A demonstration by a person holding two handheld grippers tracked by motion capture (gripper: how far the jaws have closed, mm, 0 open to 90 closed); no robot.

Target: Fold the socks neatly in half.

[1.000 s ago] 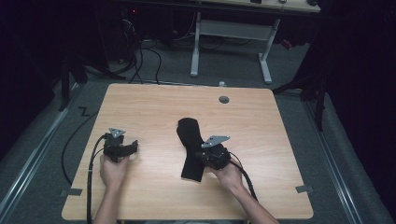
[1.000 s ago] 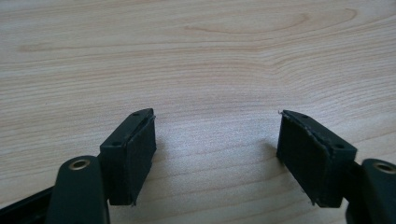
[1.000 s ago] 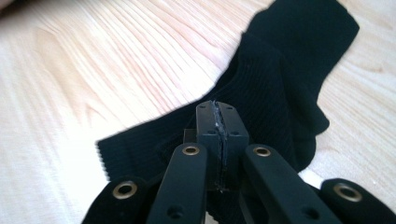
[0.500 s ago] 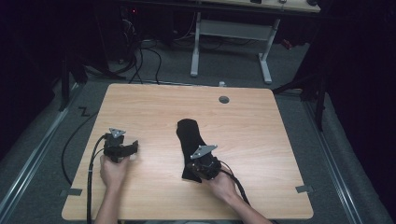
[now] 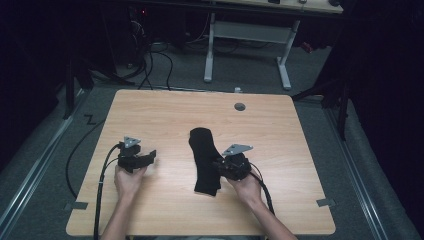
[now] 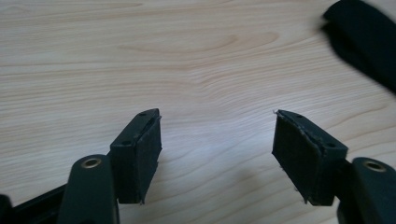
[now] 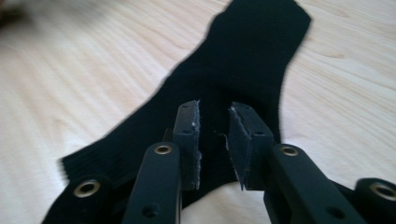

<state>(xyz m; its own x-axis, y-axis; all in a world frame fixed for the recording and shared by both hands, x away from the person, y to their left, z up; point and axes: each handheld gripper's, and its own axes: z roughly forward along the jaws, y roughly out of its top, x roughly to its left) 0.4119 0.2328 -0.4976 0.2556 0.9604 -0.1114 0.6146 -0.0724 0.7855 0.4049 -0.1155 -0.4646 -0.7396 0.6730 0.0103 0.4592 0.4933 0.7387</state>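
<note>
Jaws of the right gripper (image 7: 214, 140), having shifted onto the black sock (image 7: 243, 60), are narrowing over its fabric, signalling pickup; left gripper (image 6: 217, 140) is idling open.

No writing, label, brand mark, number or sign can be read anywhere. The black sock (image 5: 204, 159) is plain, and so is the wood-grain counter (image 5: 300, 150) it lies on. The left gripper (image 6: 217, 140) and right gripper (image 7: 214, 135) beside the sock carry bare screws and dark pads, with no lettering.
</note>
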